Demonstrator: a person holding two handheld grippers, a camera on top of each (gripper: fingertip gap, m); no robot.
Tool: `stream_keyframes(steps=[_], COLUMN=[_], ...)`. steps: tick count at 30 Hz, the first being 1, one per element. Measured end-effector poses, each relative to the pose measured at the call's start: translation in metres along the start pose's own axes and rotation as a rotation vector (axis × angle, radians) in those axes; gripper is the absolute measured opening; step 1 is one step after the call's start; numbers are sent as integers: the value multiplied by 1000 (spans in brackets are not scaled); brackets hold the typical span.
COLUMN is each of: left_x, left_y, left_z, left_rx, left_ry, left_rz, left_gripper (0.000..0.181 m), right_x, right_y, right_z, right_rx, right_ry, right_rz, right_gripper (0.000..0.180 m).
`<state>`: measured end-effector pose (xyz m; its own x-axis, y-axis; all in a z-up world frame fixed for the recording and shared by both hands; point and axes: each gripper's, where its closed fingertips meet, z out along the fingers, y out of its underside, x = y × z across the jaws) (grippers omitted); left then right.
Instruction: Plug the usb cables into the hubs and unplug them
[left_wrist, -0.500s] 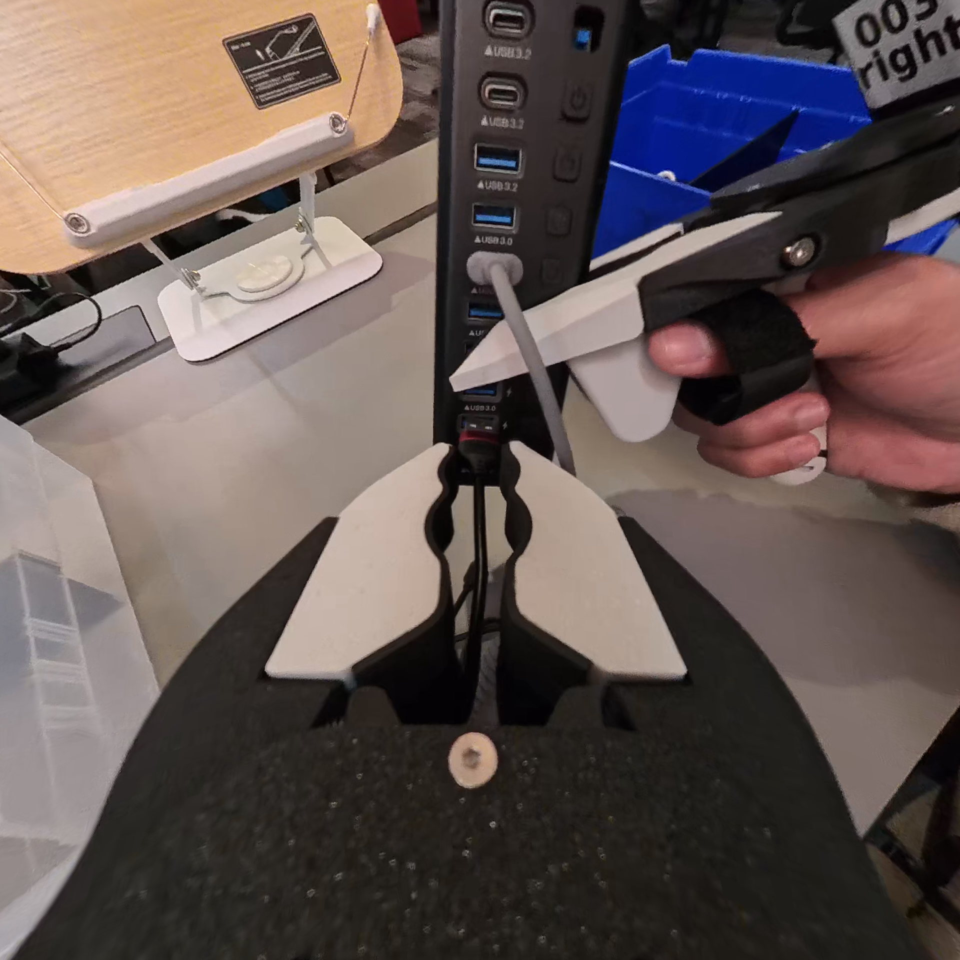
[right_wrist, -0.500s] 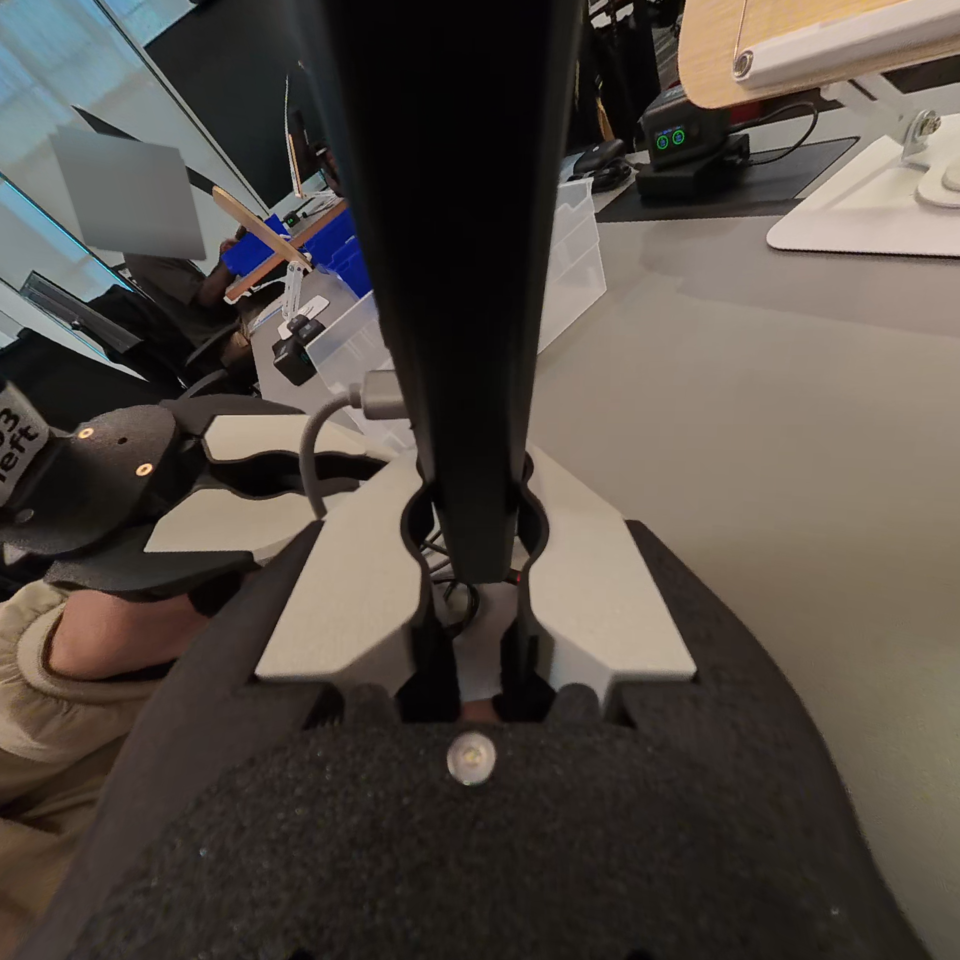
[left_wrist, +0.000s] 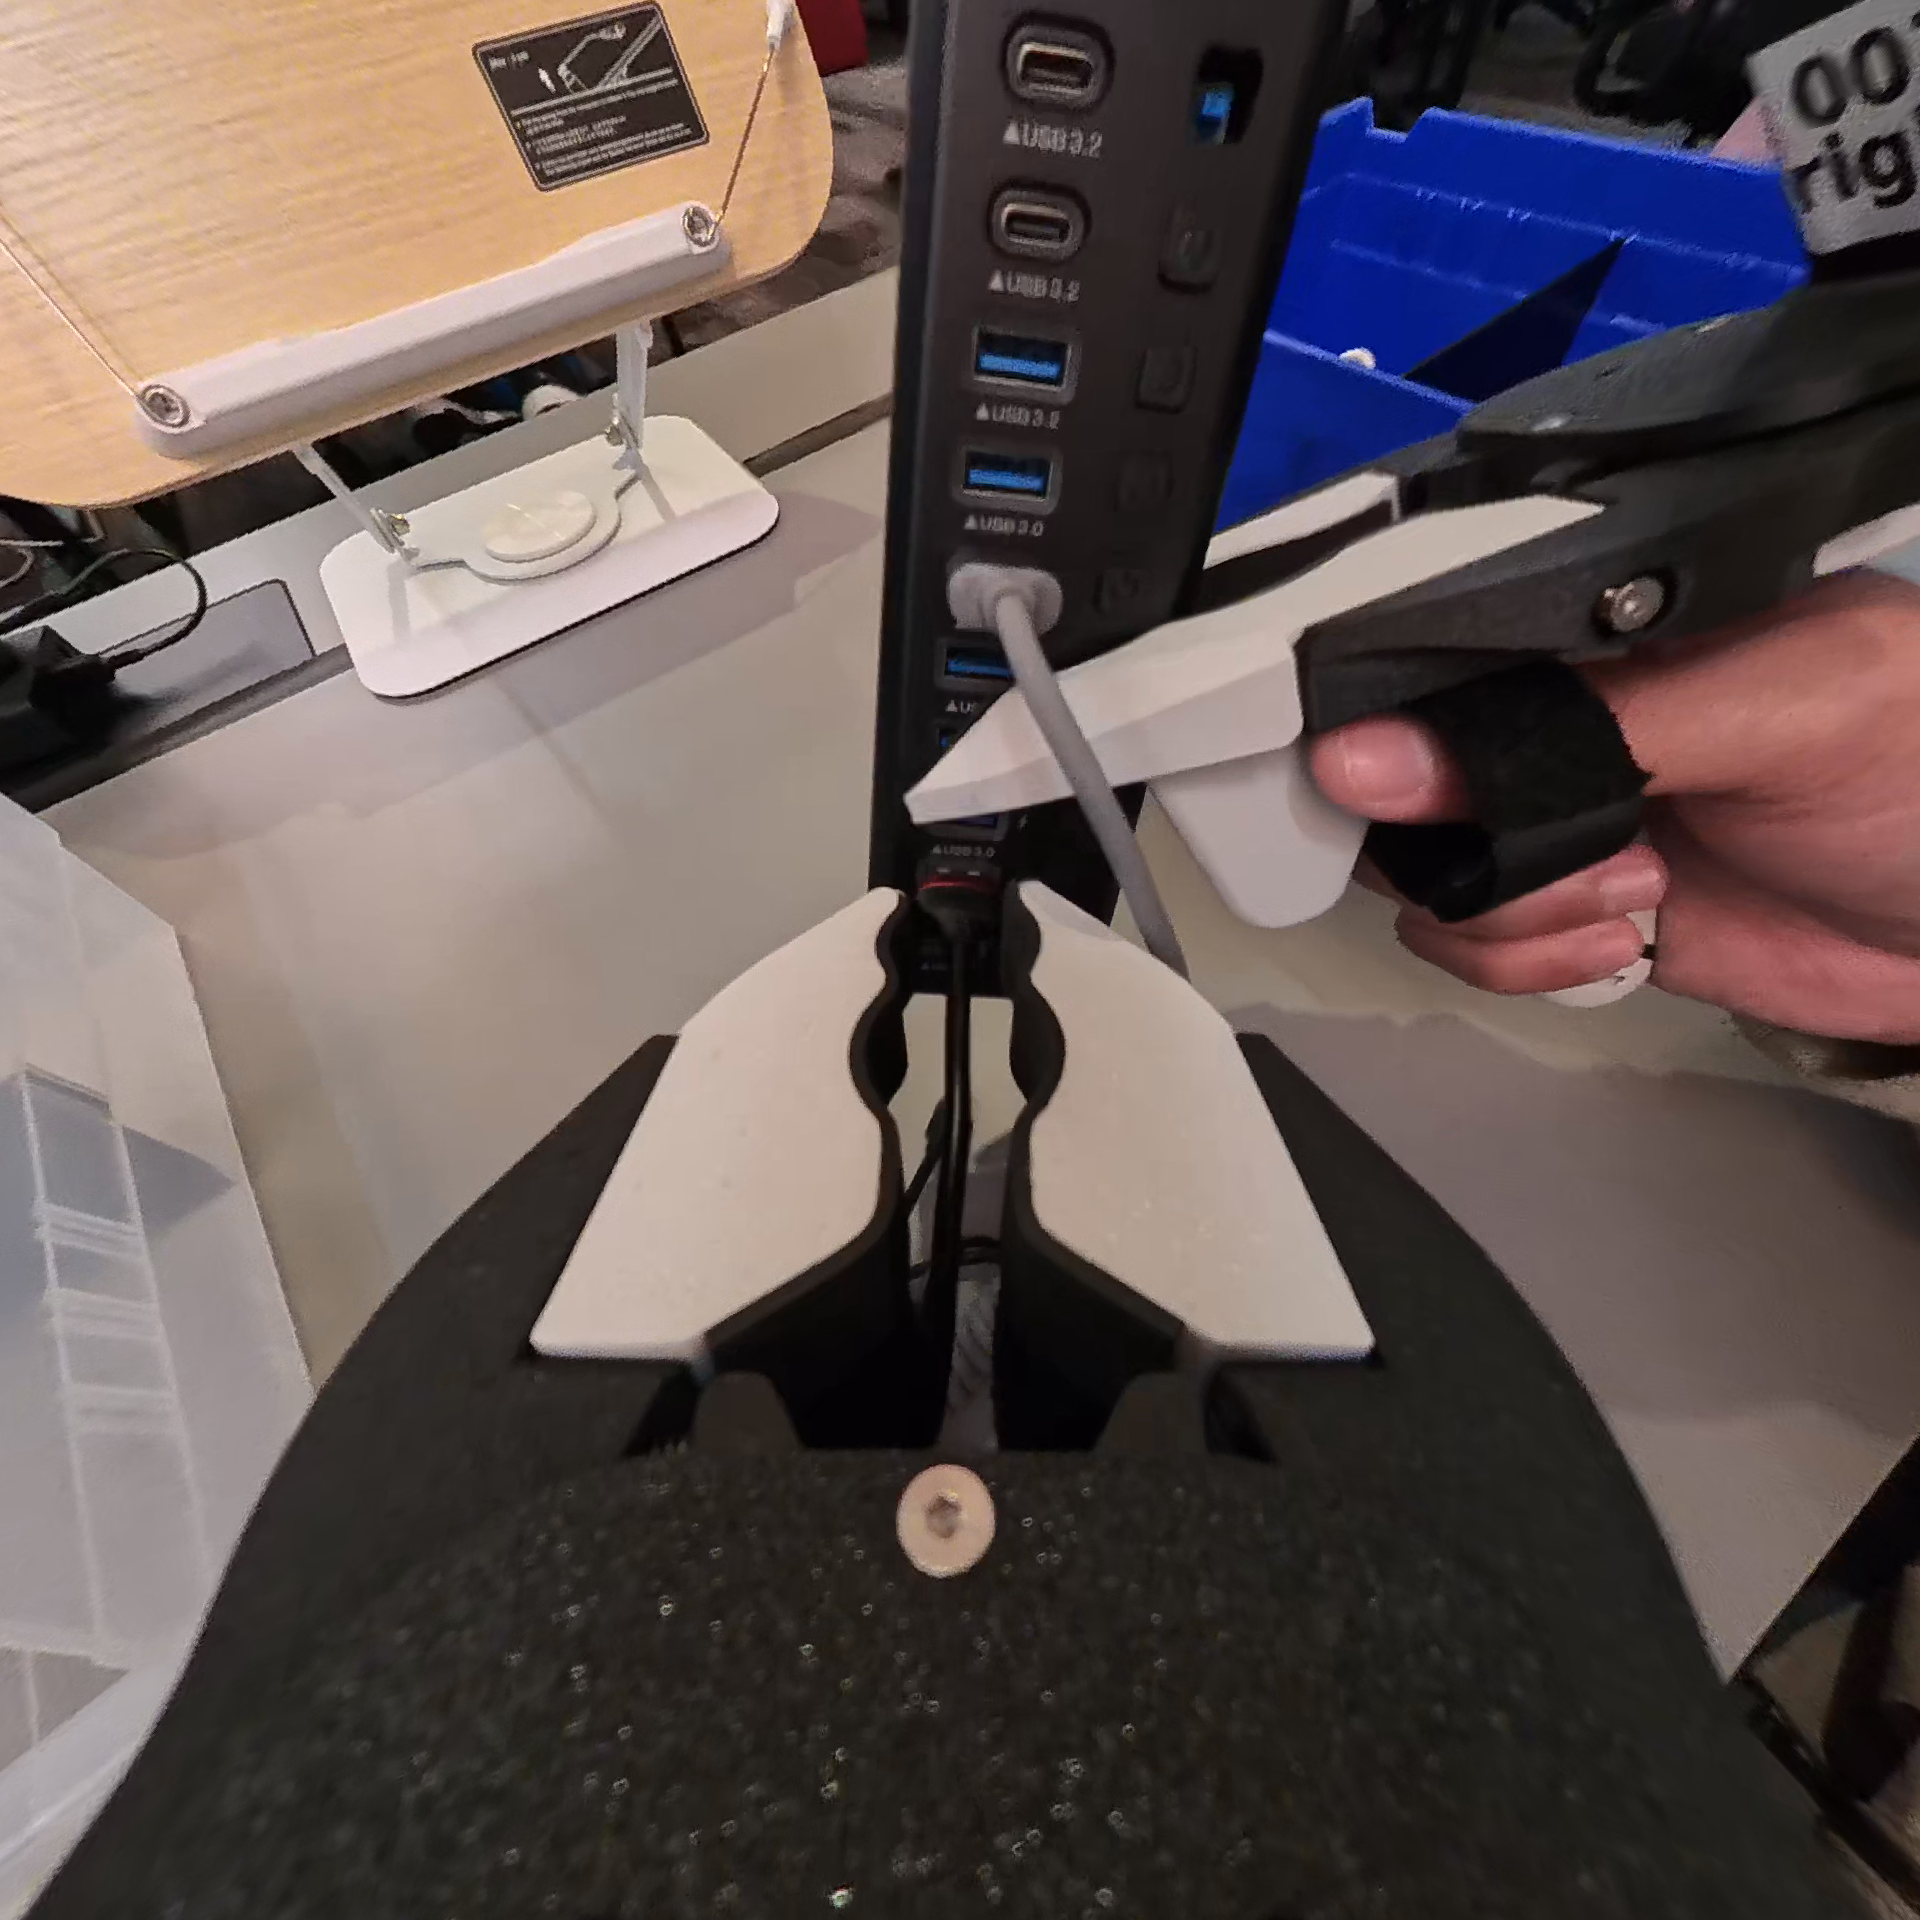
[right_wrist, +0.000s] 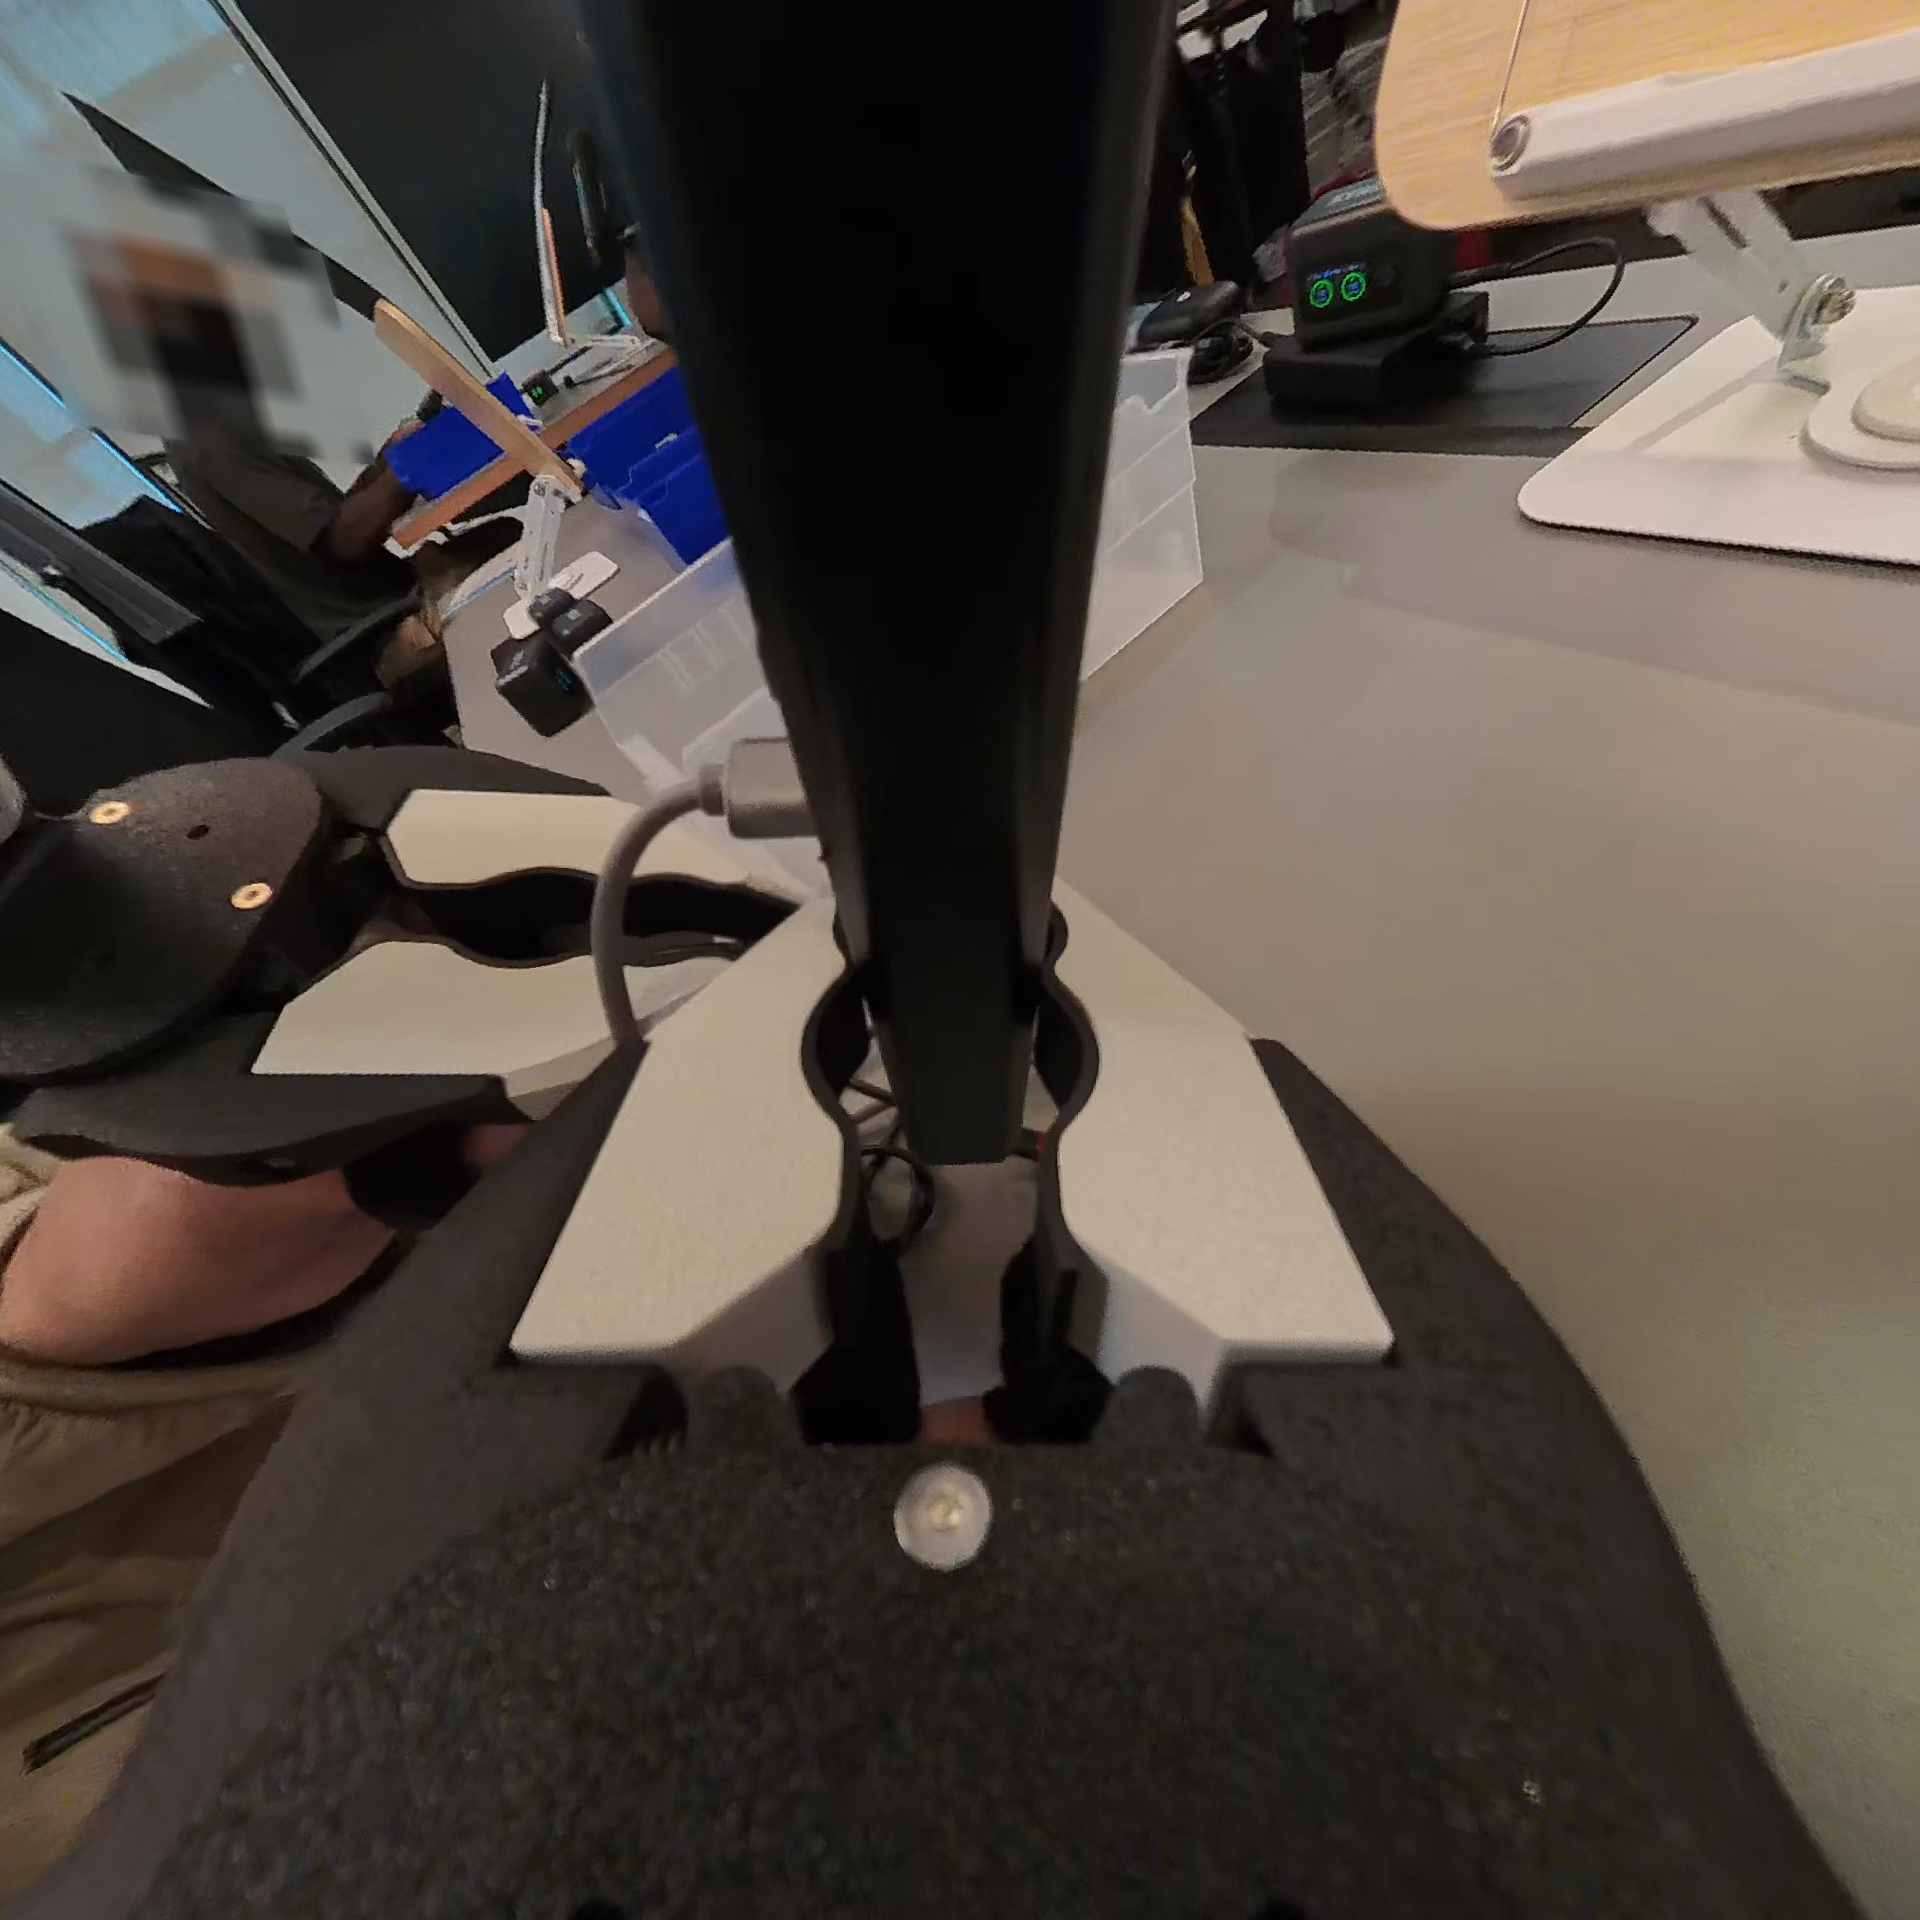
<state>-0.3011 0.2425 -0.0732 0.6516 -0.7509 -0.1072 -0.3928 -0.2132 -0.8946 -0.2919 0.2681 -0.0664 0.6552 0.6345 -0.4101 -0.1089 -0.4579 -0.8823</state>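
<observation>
A tall black USB hub (left_wrist: 1049, 416) stands upright, with a column of ports facing me in the left wrist view. A grey cable (left_wrist: 1049, 727) is plugged into a middle port; its plug also shows in the right wrist view (right_wrist: 764, 800). A black USB plug with a red ring (left_wrist: 961, 894) sits in the lowest port. My left gripper (left_wrist: 958, 904) is closed on that black plug, one finger on each side. My right gripper (right_wrist: 945, 935) is shut on the hub's lower end (right_wrist: 914, 520) and holds it upright. It enters the left wrist view from the right (left_wrist: 1143, 717).
A wooden stand on a white base (left_wrist: 540, 540) is at the back left. A blue bin (left_wrist: 1507, 312) sits behind the hub. A clear plastic box (left_wrist: 83, 1247) is at the left edge. A black device with green lights (right_wrist: 1361, 291) is at the far side. A person (right_wrist: 291, 499) sits at another table. Only a small space, under 4 cm, lies between the two pairs of fingers.
Almost nothing has changed. Both grippers keep their grip, and the right gripper has dropped very slightly in the left wrist view.
</observation>
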Motion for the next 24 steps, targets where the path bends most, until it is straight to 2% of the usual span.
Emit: stream_keyframes(steps=[2, 6, 12, 21, 24], left_x=[-1, -1, 0, 0, -3], left_y=[-1, -11, -12, -18, -12], left_z=[1, -5, -4, -9, -5], left_rx=[19, 79, 97, 164, 144], left_ry=[-12, -65, -68, -68, -36], left_rz=[-2, 60, 120, 182, 149], left_gripper=[15, 15, 15, 15, 15], right_x=[0, -4, -2, -9, -7], right_y=[-2, -10, -8, -11, -7], right_z=[0, -3, -3, -5, -3], right_rx=[37, 131, 167, 198, 171], right_ry=[25, -115, -217, -335, -232], right_rz=[12, 266, 412, 491, 327], right_gripper=[27, 27, 27, 27, 26])
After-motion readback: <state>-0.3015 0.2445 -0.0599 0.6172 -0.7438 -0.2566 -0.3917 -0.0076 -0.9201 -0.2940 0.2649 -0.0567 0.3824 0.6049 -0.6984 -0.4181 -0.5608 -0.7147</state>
